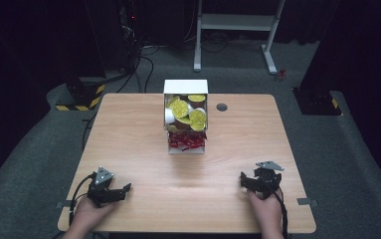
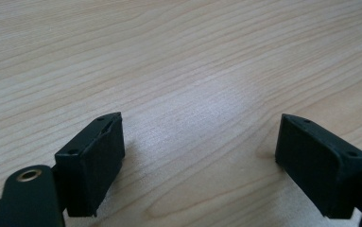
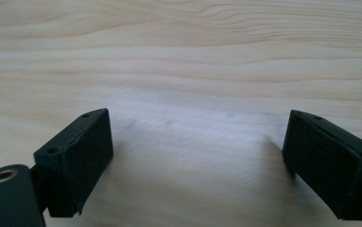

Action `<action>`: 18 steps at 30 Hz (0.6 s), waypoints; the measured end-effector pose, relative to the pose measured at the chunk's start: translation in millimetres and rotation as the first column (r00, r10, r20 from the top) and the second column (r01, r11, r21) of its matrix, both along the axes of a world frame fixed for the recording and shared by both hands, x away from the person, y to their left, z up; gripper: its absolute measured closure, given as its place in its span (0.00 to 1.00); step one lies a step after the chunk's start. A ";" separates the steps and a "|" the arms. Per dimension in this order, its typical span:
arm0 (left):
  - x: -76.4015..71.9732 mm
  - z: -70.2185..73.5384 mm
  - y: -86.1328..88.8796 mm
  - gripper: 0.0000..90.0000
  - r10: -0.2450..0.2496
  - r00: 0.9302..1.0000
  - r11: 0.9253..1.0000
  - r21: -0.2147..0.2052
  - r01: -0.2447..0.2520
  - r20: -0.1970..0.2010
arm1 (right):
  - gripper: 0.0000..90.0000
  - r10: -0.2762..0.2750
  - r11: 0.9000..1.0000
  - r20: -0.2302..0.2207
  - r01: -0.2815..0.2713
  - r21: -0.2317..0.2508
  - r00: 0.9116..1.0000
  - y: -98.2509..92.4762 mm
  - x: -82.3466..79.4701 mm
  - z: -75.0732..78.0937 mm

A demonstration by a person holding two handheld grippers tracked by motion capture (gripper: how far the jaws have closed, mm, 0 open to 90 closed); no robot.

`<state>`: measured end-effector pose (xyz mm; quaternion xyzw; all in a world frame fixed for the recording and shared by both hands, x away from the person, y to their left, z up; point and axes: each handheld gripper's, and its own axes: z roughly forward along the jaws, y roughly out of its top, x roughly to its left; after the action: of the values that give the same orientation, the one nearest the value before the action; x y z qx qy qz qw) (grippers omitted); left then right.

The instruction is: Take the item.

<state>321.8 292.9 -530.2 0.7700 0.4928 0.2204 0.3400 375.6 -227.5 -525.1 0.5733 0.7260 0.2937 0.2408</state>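
Observation:
A white two-tier box [image 1: 185, 87] stands at the far middle of the wooden table [image 1: 138, 149]. Its upper shelf holds several round cups with yellow lids [image 1: 184, 109]; its lower tray holds several red packets [image 1: 187, 141]. My left gripper [image 1: 124, 189] rests on the table near the front left, held by a hand, open with bare wood between its jaws [image 2: 200, 151]. Near the front right, my right gripper [image 1: 243, 179] rests on the table, open as well, nothing between its jaws [image 3: 197, 156].
A round grey cable hole [image 1: 222, 107] sits in the table right of the box. Beyond the table stand a white desk frame [image 1: 238, 30] and dark equipment with yellow-black striped bases [image 1: 78, 97] on the grey carpet.

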 end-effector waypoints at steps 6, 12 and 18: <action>1.3 0.0 -0.5 0.16 0.024 1.000 1.000 0.001 -0.024 -0.007 | 0.10 0.054 0.999 -0.001 -0.054 -0.004 0.999 6.4 -5.0 0.0; 3.0 -0.1 -2.4 0.14 0.044 0.999 0.999 0.004 -0.044 -0.011 | 0.09 0.085 0.996 -0.003 -0.085 -0.007 0.996 3.5 -4.3 0.1; 5.8 0.0 -1.4 0.13 0.037 0.999 0.999 0.008 -0.037 -0.012 | 0.10 0.111 0.994 -0.005 -0.111 -0.004 0.994 0.7 -4.8 0.2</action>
<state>327.6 291.5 -530.2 0.7633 0.5081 0.2239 0.3301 370.8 -226.9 -524.9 0.5323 0.7579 0.3037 0.2237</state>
